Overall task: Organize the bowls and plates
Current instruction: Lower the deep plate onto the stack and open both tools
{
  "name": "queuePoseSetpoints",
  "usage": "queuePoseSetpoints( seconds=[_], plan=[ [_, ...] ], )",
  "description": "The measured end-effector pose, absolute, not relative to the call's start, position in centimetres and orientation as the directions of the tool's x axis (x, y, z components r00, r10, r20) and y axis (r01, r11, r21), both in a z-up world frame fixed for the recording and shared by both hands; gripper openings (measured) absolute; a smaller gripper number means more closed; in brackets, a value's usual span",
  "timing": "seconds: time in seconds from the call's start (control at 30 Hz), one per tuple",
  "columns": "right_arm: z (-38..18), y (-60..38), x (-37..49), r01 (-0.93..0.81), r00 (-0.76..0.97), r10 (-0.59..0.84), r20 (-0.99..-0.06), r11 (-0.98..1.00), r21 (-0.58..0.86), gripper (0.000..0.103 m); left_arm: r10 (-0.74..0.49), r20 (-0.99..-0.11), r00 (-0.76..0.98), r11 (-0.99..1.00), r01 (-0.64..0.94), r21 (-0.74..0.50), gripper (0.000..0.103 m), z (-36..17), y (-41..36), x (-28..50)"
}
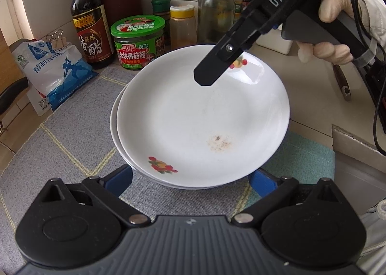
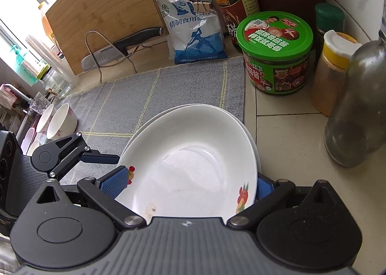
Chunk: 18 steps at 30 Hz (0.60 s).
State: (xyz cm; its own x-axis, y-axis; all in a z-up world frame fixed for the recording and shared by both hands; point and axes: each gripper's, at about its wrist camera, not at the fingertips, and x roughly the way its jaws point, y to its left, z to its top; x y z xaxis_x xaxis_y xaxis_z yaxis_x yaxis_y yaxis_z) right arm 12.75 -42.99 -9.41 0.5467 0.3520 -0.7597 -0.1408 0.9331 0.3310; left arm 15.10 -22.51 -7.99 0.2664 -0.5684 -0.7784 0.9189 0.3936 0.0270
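Note:
A white plate with fruit prints (image 1: pixel 202 116) lies on a second white plate (image 1: pixel 115 135) on the grey mat (image 1: pixel 72 135). My left gripper (image 1: pixel 190 178) is open, its blue pads on either side of the stack's near edge. My right gripper (image 2: pixel 190 182) is open, its jaws straddling the plates' rim (image 2: pixel 190 154); in the left wrist view it reaches in from the upper right (image 1: pixel 207 77) over the top plate's far rim. Two small bowls (image 2: pixel 60 118) stand on edge at the left in the right wrist view.
A vinegar bottle (image 1: pixel 91 22), a green-lidded sauce jar (image 1: pixel 138 41), a yellow-capped spice jar (image 1: pixel 182 24) and a glass bottle (image 1: pixel 216 10) line the back. A salt bag (image 1: pixel 53 67) sits left. A cutting board (image 2: pixel 101 12) and a knife (image 2: pixel 125 46) stand behind the mat.

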Motion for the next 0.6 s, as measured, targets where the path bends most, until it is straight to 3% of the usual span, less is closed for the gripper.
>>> queuePoseSetpoints(
  seconds=[0.27,0.6],
  plan=[
    [-9.4,-42.3,12.1,-0.107,0.554,0.276,-0.786,0.959,0.262,0.103,-0.583,-0.753,0.305,0.429,0.903,0.033,0.102,-7.4,-21.0,14.5],
    [-8.9,-40.7,10.8,-0.105,0.59,0.14,-0.795,0.99,0.097,0.103,-0.606,-0.647,0.462,0.544,0.835,0.087,0.102,-5.6,-17.5,12.8]
  ],
)
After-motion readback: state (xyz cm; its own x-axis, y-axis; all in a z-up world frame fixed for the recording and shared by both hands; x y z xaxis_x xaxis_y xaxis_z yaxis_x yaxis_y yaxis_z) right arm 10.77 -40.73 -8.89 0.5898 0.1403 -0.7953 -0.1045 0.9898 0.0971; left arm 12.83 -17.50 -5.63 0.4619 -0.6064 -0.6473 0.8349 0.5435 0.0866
